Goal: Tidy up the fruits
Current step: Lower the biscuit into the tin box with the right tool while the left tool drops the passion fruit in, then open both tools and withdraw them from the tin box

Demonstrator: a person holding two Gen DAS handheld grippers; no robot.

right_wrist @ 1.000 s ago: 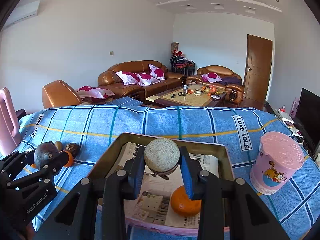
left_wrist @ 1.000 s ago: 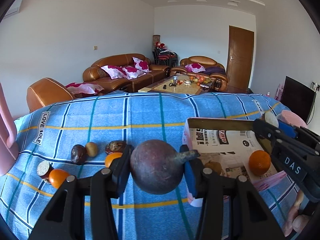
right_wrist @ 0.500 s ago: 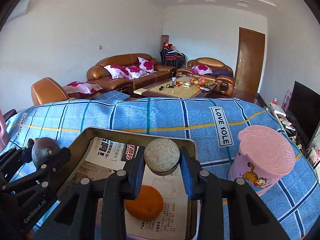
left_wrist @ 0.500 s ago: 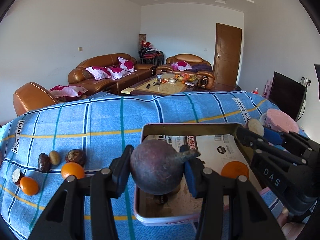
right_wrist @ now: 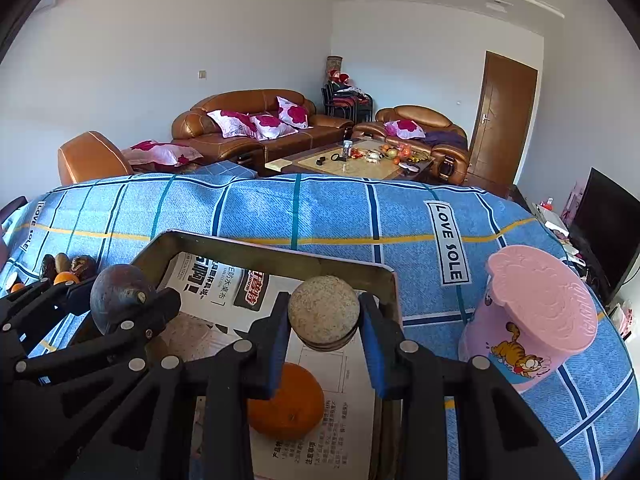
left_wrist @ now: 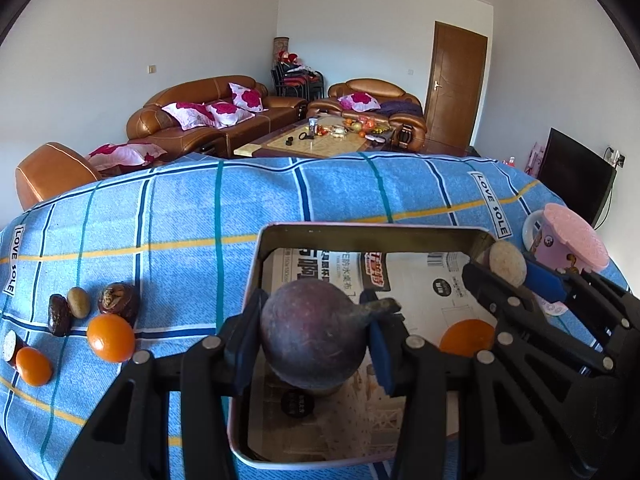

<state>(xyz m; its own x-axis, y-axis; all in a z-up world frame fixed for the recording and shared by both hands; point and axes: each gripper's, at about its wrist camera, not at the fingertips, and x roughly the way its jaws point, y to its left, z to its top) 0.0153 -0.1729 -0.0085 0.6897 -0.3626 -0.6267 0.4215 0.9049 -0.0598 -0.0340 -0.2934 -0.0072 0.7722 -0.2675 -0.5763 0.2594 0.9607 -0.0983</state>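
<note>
Left gripper [left_wrist: 314, 340] is clamped tight on a dark purple passion fruit [left_wrist: 314, 334], stem poking toward 3 o'clock, hanging right over the near half of the metal tray [left_wrist: 256, 264]. Right gripper [right_wrist: 324, 330] has its blue pads squeezed on a pale, speckled round fruit [right_wrist: 324, 310], held over the tray's right side. In the left wrist view that same pale fruit shows at 3 o'clock, by the tray's far right corner, with the right gripper's black frame reaching in across the tray's right edge. The tray is lined with printed newspaper [left_wrist: 420, 276], and one orange [right_wrist: 286, 402] sits on it directly beneath the right gripper, partly hidden by the fingers. Out at 9 o'clock of the tray on the blue checked tablecloth [left_wrist: 180, 208] the loose fruit waits: an orange [left_wrist: 111, 338] nearest the tray, a brown wrinkled fruit [left_wrist: 119, 299] just behind it, a small tan fruit [left_wrist: 78, 302] touching a dark one [left_wrist: 59, 320], then a smaller orange [left_wrist: 34, 366] beside a cut piece [left_wrist: 10, 346] at the frame's edge. At 3 o'clock of the tray stands a pink lidded cup [right_wrist: 536, 328] with a cartoon cat, close beside the right gripper. At 12 o'clock, past the table, brown leather sofas [right_wrist: 256, 124] and a cluttered coffee table [right_wrist: 360, 160].
</note>
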